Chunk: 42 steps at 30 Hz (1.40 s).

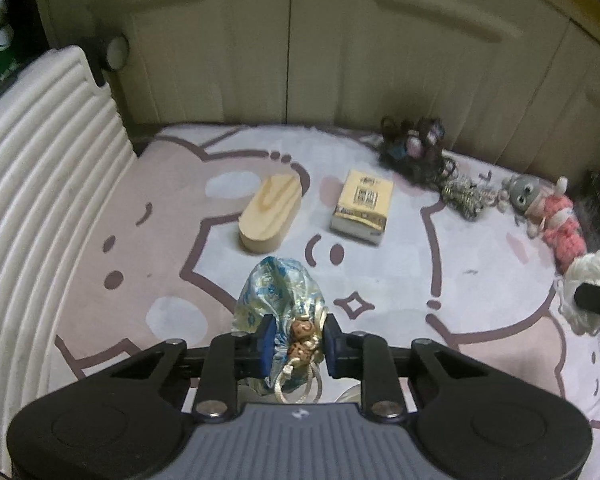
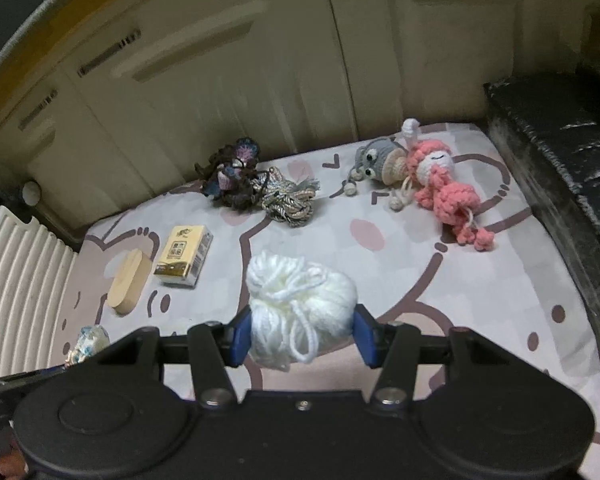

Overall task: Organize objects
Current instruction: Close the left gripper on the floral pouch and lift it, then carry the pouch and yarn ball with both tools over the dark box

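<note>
White yarn ball and blue silk pouch held off the mat, near the wooden block.

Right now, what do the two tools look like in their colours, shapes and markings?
Both are black. The left tool has blue pads, two round lobes, silver pivot bolts and a ribbed grey plate bearing a small white logo. The right tool has blue pads, the same lobes and bolts, but a plain black plate.
</note>
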Tool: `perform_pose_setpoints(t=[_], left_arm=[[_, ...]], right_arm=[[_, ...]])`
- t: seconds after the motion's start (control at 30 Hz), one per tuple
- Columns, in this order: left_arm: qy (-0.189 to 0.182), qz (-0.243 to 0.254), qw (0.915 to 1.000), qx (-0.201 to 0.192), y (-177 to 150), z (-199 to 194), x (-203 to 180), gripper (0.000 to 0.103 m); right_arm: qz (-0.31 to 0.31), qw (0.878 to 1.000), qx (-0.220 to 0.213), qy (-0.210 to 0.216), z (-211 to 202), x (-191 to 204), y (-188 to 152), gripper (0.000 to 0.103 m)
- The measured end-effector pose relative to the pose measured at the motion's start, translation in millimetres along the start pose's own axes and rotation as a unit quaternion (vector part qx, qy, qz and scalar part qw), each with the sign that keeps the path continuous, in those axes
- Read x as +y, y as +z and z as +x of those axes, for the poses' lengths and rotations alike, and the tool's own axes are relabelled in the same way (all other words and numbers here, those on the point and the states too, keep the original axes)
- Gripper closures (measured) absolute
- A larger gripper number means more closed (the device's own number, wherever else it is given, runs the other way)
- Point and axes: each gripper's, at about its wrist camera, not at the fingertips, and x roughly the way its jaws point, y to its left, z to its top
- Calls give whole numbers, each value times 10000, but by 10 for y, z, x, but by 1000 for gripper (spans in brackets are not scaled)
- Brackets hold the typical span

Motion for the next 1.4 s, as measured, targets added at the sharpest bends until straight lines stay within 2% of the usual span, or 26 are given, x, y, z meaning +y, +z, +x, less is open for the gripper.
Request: perform_pose_setpoints(t=[0.43, 0.93, 1.17, 1.4], left_arm=[[-211, 213, 9978, -592, -107, -697, -129, 78], [-456, 164, 9944, -937, -440, -1411, -224, 78], [-625, 184, 9947, -795, -668, -1549, -220, 78], [-662, 423, 9961, -409, -938, -1509, -267, 78]], right_arm=[[25, 9989, -406, 213, -589, 75, -119, 50], [-61, 9960, -772, 442, -1299, 111, -400, 50], [-216, 9963, -689, 476, -1490, 170, -638, 50], [-400, 9974, -415, 428, -1580, 234, -860, 50]])
